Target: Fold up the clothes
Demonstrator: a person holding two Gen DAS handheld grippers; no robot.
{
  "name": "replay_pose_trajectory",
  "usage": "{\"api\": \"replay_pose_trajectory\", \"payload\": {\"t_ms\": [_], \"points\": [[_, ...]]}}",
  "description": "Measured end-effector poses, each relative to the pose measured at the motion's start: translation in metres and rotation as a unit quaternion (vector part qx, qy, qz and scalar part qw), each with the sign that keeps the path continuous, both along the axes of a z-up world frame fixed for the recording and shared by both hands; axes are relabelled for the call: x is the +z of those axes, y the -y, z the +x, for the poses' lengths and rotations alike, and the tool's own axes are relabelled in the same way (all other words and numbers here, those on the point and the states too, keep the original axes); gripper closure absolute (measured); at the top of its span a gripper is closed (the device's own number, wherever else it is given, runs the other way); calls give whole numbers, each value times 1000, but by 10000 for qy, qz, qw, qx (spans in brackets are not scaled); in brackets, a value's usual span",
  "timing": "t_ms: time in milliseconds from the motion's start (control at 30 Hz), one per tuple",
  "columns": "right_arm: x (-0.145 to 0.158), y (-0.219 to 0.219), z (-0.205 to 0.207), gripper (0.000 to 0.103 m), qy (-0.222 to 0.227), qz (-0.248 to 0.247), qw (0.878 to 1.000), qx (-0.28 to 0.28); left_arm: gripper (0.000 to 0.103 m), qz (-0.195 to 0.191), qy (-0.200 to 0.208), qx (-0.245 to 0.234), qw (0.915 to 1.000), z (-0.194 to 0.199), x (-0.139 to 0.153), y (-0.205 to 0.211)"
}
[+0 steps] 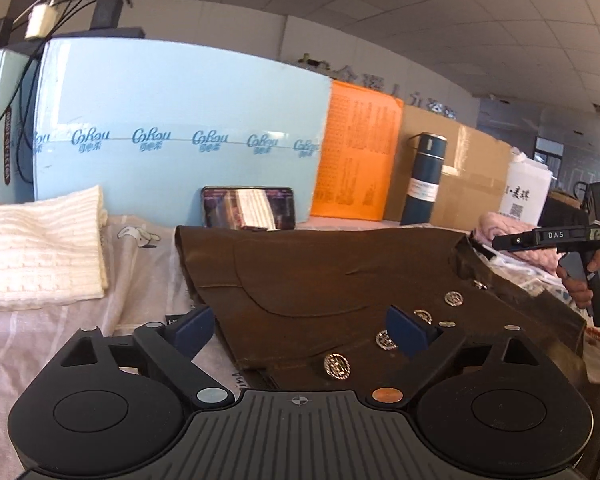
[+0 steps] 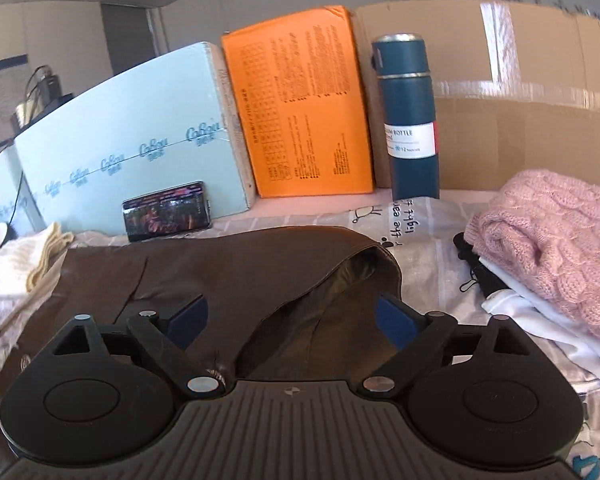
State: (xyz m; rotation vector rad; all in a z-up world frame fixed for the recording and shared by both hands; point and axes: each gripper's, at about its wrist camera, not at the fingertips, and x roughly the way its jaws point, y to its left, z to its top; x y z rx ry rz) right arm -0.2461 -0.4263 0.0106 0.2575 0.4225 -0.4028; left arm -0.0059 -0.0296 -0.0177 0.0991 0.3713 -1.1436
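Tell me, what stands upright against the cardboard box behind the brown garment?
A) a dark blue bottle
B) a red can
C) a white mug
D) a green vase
A: a dark blue bottle with a white label stands upright before the cardboard box, beyond the brown garment.

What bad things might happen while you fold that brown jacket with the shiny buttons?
1. The open left gripper straddles the brown leather-like jacket right by its round silver buttons; a pad might pinch a button rather than fabric.
2. The open right gripper hovers at the gaping collar, so it might catch only one layer.
3. Swinging fabric might knock the propped black phone over.
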Motion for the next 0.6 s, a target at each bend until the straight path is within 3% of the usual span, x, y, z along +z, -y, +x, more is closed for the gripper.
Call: {"api": "replay_pose_trajectory", "payload": {"t_ms": [133, 467, 600], "points": [[-11, -38, -19, 5, -190, -673, 9969, 360, 1, -205, 402, -148, 9989, -22, 4, -9], [-17, -94, -70, 1, -226, -1306, 9883, 748, 0, -589, 1176, -411, 9905, -63, 7, -34], [-19, -110, -89, 0, -351, -1543, 9837, 851, 0, -440, 1209, -1026, 9864, -75, 9, -49]]}}
